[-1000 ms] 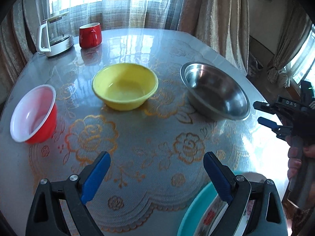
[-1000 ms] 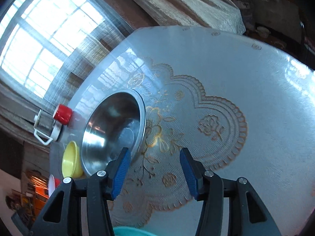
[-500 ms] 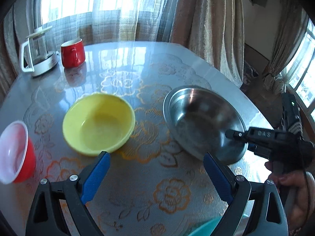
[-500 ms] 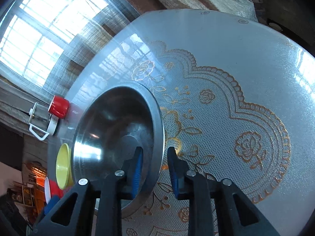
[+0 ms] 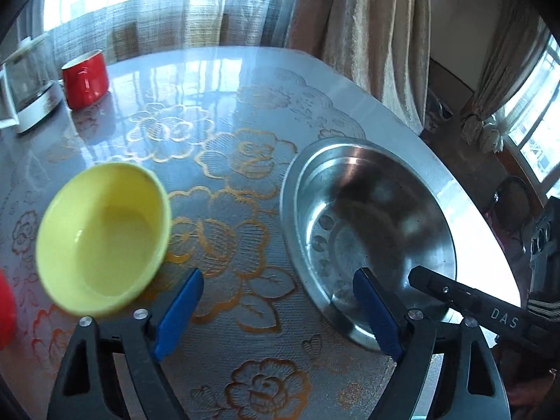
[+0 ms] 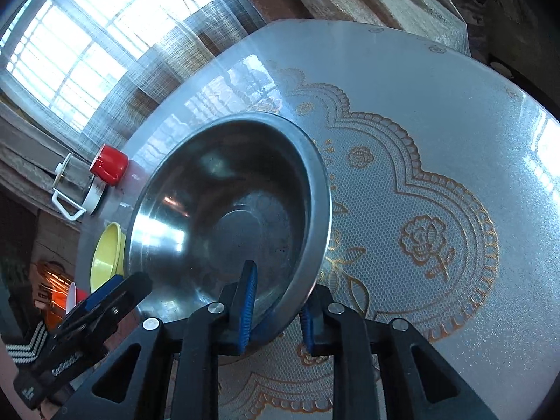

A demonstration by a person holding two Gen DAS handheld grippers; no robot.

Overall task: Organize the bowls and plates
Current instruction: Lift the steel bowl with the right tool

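A steel bowl sits on the right of the round table; it fills the right wrist view. My right gripper is shut on the steel bowl's near rim, one finger inside and one outside; in the left wrist view one finger reaches over the rim. My left gripper is open and empty, low over the table between the steel bowl and a yellow bowl. A red bowl shows at the left edge.
A red mug and a glass kettle stand at the back left of the table with its lace-patterned cover. Curtains and windows lie behind. The table's right edge is close behind the steel bowl.
My right gripper has closed on the steel bowl's rim. My left gripper has moved forward, toward the steel and yellow bowls; the teal plate has left its view.
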